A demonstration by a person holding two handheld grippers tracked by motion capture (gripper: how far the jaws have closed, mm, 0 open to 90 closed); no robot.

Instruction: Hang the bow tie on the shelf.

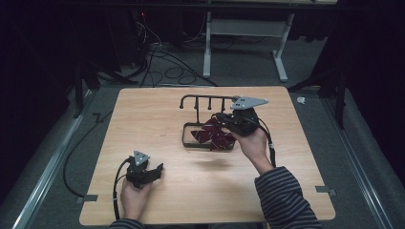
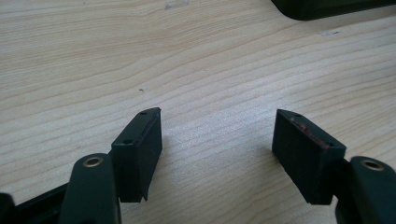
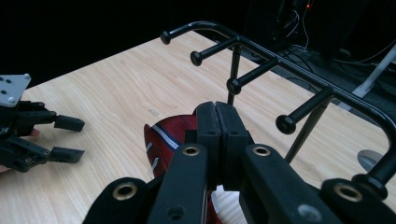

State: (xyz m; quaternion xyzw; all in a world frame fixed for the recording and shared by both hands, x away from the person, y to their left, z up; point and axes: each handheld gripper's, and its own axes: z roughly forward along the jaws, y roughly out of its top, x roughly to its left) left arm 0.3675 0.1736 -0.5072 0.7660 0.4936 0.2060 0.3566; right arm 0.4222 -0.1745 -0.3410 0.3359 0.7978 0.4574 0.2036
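left gripper (image 1: 157,170): near-left on the wooden table (image 1: 143,114), jaws spread, nothing between them, low over bare wood | rack (image 1: 208,101): black pegged stand, centre-far, its base frame on the table | red cloth (image 1: 213,134): dark red, white-striped, lying in the rack's base | right gripper (image 1: 220,119): over the cloth, jaws pressed together, pinching its fabric

Left gripper (image 2: 217,140) agape, right gripper (image 3: 216,122) pinched.

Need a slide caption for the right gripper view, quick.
Right gripper shut on a dark red cloth below the black peg rack.
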